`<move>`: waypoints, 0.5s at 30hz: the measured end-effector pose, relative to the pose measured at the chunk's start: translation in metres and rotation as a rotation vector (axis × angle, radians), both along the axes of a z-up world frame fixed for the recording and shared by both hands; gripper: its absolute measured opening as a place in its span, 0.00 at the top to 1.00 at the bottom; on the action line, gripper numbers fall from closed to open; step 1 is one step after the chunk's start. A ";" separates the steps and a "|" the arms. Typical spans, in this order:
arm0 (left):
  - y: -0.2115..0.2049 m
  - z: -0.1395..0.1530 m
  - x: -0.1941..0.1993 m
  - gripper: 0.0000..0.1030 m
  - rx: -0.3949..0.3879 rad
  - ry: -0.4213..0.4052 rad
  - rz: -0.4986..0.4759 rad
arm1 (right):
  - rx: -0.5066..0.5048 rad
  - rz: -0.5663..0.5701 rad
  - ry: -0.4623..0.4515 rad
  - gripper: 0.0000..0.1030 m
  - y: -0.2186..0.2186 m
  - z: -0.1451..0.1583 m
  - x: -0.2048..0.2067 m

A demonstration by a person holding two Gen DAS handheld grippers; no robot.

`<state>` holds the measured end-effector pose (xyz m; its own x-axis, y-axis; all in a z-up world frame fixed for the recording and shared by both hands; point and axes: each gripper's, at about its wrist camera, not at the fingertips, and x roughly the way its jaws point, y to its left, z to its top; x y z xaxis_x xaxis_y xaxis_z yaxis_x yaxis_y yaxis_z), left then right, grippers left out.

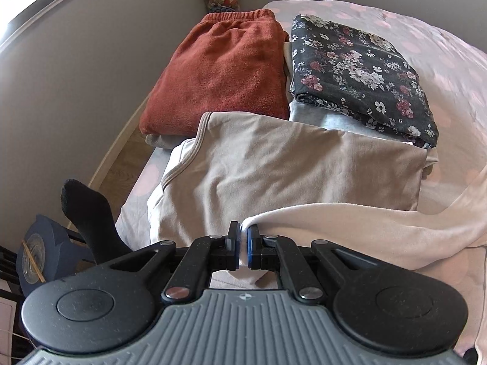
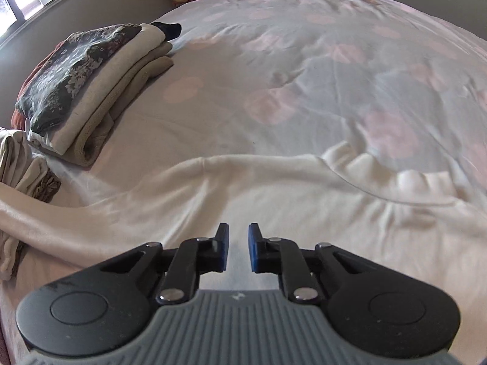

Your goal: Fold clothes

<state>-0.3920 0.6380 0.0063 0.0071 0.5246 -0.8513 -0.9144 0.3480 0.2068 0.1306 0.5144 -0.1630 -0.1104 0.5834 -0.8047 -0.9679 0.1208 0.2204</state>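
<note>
Your left gripper [image 1: 243,245] is clamped on an edge of the cream garment [image 1: 380,222], which trails to the right and, in the right view, lies spread over the bed [image 2: 304,60] in front of your right gripper [image 2: 238,248], whose jaws stand narrowly apart and empty just above the cloth. Folded clothes, a rust piece [image 1: 225,70], a floral piece [image 1: 359,70] and a beige top [image 1: 289,164], lie just beyond. Keep the left pinch firm, grip a matching edge on the right, and hold the cloth taut so the crease lands straight.
</note>
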 end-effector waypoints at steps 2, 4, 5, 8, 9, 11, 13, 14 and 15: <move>0.002 -0.002 0.002 0.97 0.002 0.003 -0.003 | -0.006 0.008 -0.006 0.85 0.020 -0.008 -0.003; 0.004 -0.004 0.002 0.97 0.000 0.002 -0.001 | -0.023 0.009 -0.014 0.85 0.037 -0.018 -0.004; 0.005 -0.005 0.002 0.97 -0.001 0.001 0.001 | -0.032 0.008 -0.018 0.87 0.044 -0.023 -0.004; 0.008 -0.008 0.002 0.97 -0.005 -0.001 0.004 | -0.034 -0.037 -0.020 0.98 0.061 -0.033 0.000; 0.009 -0.009 0.002 0.97 -0.006 -0.002 0.005 | -0.037 -0.052 -0.014 1.00 0.065 -0.034 0.002; 0.009 -0.007 0.002 0.97 -0.006 -0.005 0.007 | -0.047 -0.082 0.002 1.00 0.073 -0.036 0.005; 0.007 -0.003 0.003 0.97 -0.004 -0.010 0.008 | -0.059 -0.089 -0.002 1.00 0.076 -0.034 0.005; 0.006 0.000 0.003 0.97 -0.003 -0.014 0.006 | -0.060 -0.084 -0.010 1.00 0.075 -0.032 0.003; 0.003 0.004 0.005 0.97 -0.004 -0.015 0.000 | -0.059 -0.081 -0.015 1.00 0.072 -0.030 0.002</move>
<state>-0.3874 0.6406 0.0106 0.0197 0.5208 -0.8535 -0.9174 0.3488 0.1916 0.1328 0.5867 -0.1930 -0.0524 0.5418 -0.8389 -0.9575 0.2113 0.1963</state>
